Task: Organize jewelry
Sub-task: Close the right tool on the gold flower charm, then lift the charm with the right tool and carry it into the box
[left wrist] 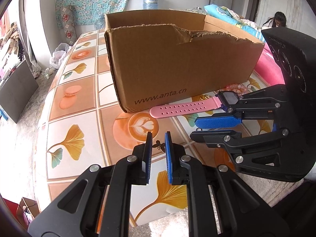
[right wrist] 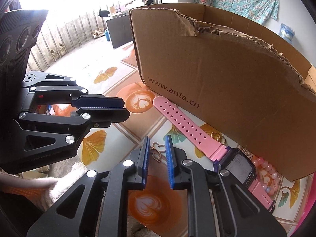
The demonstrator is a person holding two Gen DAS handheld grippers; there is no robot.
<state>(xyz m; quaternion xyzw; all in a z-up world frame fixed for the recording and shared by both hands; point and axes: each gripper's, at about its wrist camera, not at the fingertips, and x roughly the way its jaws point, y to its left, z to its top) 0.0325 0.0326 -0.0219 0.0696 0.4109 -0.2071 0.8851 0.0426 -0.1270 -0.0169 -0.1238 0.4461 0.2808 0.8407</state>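
Behind your work area a blue water jug stands by the wall under a hanging floral cloth. A white plastic bag lies on the floor beside the patterned tablecloth.

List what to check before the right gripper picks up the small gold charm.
1. Right gripper free: ok. Its fingers stand slightly apart with nothing clamped.
2. Gold charm lined up: ok. It shows in the gap at the fingertips.
3. Left gripper out of the way: ok. It is off to the side, empty, and apart from the charm.
4. Pink watch clear of the charm: ok. It lies apart from it, beside the box.
5. Cardboard box open on top: ok.
6. Room inside the box: cannot tell. Its front wall hides the inside.
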